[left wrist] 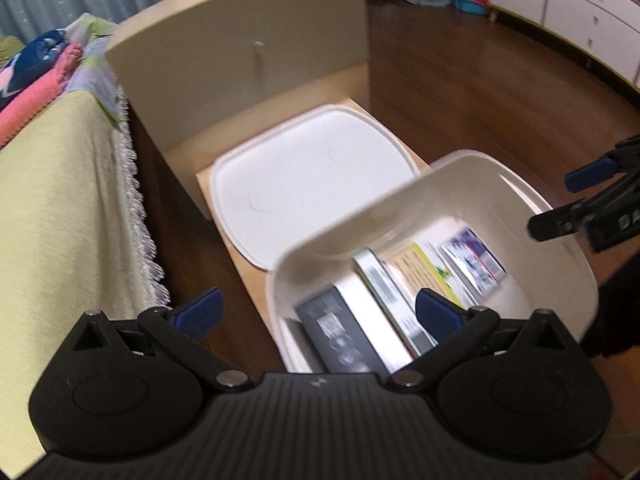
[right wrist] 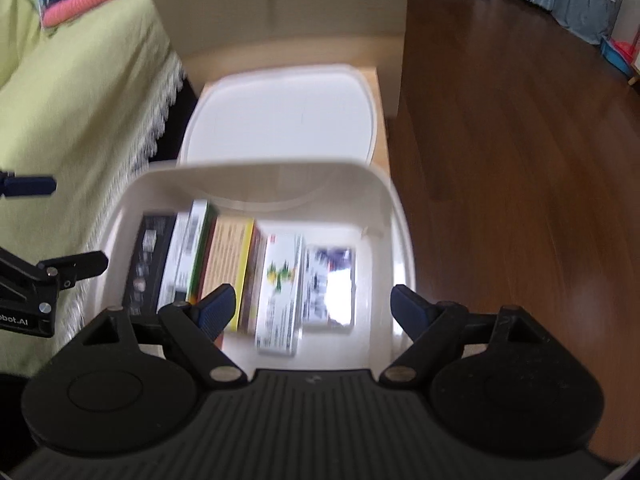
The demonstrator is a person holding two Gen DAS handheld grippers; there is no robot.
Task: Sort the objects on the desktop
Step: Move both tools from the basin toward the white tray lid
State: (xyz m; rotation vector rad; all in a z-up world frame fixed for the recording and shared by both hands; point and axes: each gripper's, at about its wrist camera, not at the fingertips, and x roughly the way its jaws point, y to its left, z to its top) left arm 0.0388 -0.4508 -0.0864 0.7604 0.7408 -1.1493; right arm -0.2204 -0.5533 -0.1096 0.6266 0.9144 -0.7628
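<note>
Left wrist view takes in a dark wooden floor (left wrist: 460, 80), a bed with a yellow-green cover (left wrist: 60, 200) and folded pink cloth (left wrist: 36, 92) on the left, and white drawers (left wrist: 580, 12) at the far right. A small pale wooden counter (left wrist: 224, 188) with an upright back panel (left wrist: 240, 60) carries a flat white lid (left wrist: 312, 172). In front of it sits a white bin (left wrist: 440, 188) holding several boxes (left wrist: 344, 328) standing side by side, blurred by motion. Over the bin's near edge the left gripper (left wrist: 316, 312) has its blue-padded fingers spread wide, holding nothing. From the right wrist view, the right gripper (right wrist: 316, 308) hangs above the bin's near right part, fingers likewise apart and empty.
</note>
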